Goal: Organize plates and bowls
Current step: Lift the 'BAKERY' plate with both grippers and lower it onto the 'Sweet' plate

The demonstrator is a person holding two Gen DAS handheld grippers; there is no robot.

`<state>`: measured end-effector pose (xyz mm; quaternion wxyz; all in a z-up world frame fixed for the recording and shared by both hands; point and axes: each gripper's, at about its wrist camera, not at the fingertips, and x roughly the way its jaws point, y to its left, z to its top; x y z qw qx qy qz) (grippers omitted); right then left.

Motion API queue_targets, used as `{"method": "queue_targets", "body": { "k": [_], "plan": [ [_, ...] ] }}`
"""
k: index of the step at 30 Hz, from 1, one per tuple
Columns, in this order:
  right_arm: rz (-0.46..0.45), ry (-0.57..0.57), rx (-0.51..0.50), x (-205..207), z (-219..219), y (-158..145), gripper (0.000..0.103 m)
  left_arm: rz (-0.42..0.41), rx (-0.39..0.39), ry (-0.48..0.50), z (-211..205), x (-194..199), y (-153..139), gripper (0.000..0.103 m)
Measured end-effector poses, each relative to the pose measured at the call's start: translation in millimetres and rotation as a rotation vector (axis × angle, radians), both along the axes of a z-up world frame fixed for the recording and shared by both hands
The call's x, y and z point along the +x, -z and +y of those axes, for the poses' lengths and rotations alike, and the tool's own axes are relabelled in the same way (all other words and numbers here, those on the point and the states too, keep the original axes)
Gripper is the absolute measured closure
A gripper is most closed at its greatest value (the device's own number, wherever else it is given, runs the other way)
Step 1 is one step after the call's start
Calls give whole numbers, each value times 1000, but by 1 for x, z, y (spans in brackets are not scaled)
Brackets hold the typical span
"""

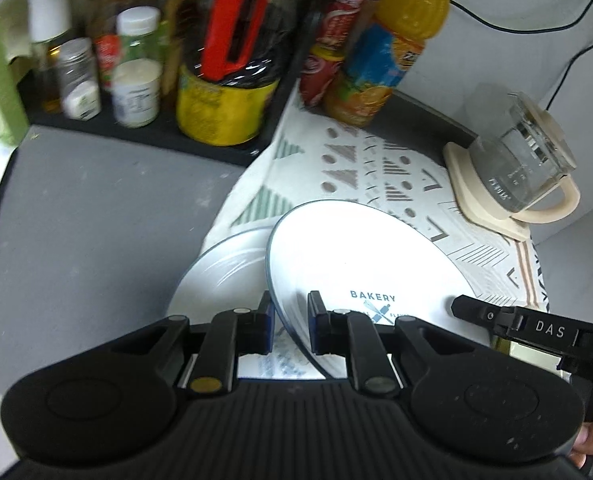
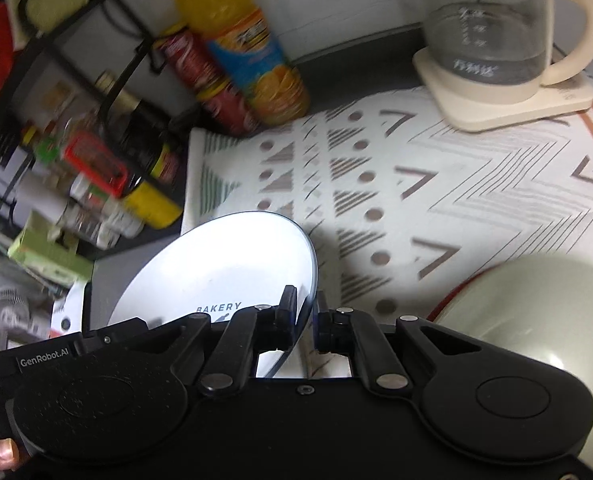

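A white plate printed "BAKERY" (image 1: 360, 256) is held tilted above the patterned mat. My left gripper (image 1: 290, 314) is shut on its left rim. My right gripper (image 2: 306, 312) is shut on its right rim; the same plate shows in the right wrist view (image 2: 224, 264). The right gripper's finger (image 1: 480, 312) reaches in from the right in the left wrist view. A second white plate (image 1: 220, 276) lies flat below and to the left of the held one. A pale green bowl with a red rim (image 2: 536, 312) sits at the lower right of the right wrist view.
A glass kettle on a cream base (image 1: 516, 172) (image 2: 492, 60) stands at the back right of the patterned mat (image 2: 436, 200). An orange juice bottle (image 1: 388, 48) and a red can (image 2: 208, 84) stand by the wall. A black rack of jars and bottles (image 1: 136, 80) is at the left, over grey counter (image 1: 88, 240).
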<state>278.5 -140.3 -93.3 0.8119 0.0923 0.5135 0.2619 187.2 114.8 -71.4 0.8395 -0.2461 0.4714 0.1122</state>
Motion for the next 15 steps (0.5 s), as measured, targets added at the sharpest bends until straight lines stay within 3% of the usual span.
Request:
{"method": "queue_targets", "body": {
  "k": [15],
  "plan": [
    [-35, -79, -100, -39, 15, 12, 95, 62, -23, -32, -1, -37, 27, 89]
  ]
}}
